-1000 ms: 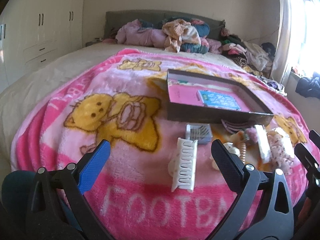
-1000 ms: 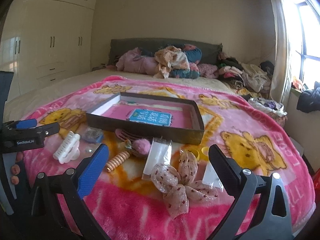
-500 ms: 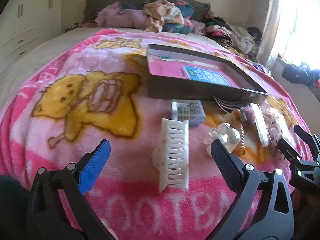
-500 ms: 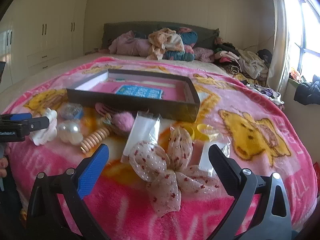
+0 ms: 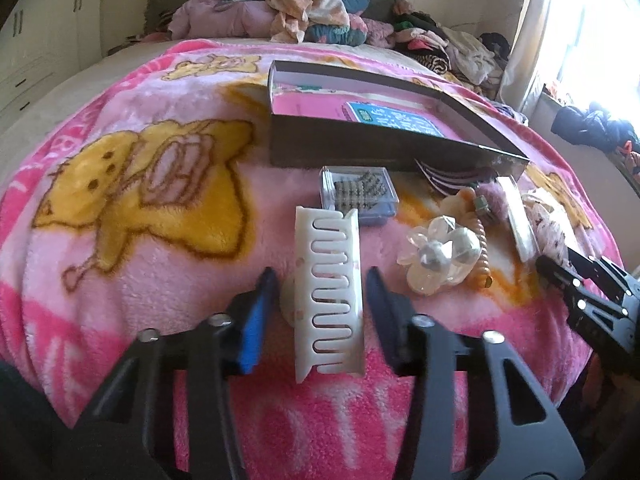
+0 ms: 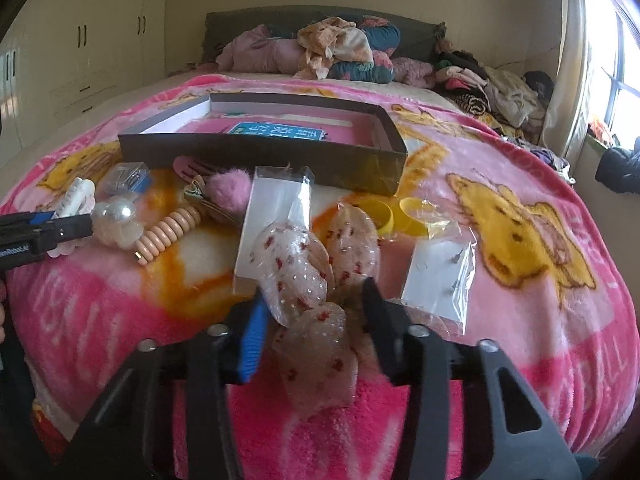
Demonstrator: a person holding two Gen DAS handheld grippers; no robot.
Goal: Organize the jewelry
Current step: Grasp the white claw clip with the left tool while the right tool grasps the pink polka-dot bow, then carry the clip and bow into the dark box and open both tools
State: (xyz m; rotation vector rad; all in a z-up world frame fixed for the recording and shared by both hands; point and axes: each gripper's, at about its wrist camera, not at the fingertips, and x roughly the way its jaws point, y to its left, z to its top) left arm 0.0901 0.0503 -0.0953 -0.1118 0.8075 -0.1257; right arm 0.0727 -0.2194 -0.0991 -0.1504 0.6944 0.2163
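A white claw hair clip lies on the pink blanket, lengthwise between the fingers of my left gripper. Its jaws are closing, and narrow gaps still show on both sides of the clip. A sheer spotted bow lies between the fingers of my right gripper. Those jaws are closing too, and the pads are right at the fabric without visibly squeezing it. A dark shallow box with a pink inside stands just behind the items, also seen as the dark box in the right wrist view.
Between the two grippers lie a small clear case, a pearly clip, a peach spiral tie, a pink pompom, a clear packet, an earring bag and yellow rings. Clothes are piled at the headboard.
Both grippers have sunk toward the blanket. Their jaws have narrowed from wide open, the left around the white clip, the right around the bow.
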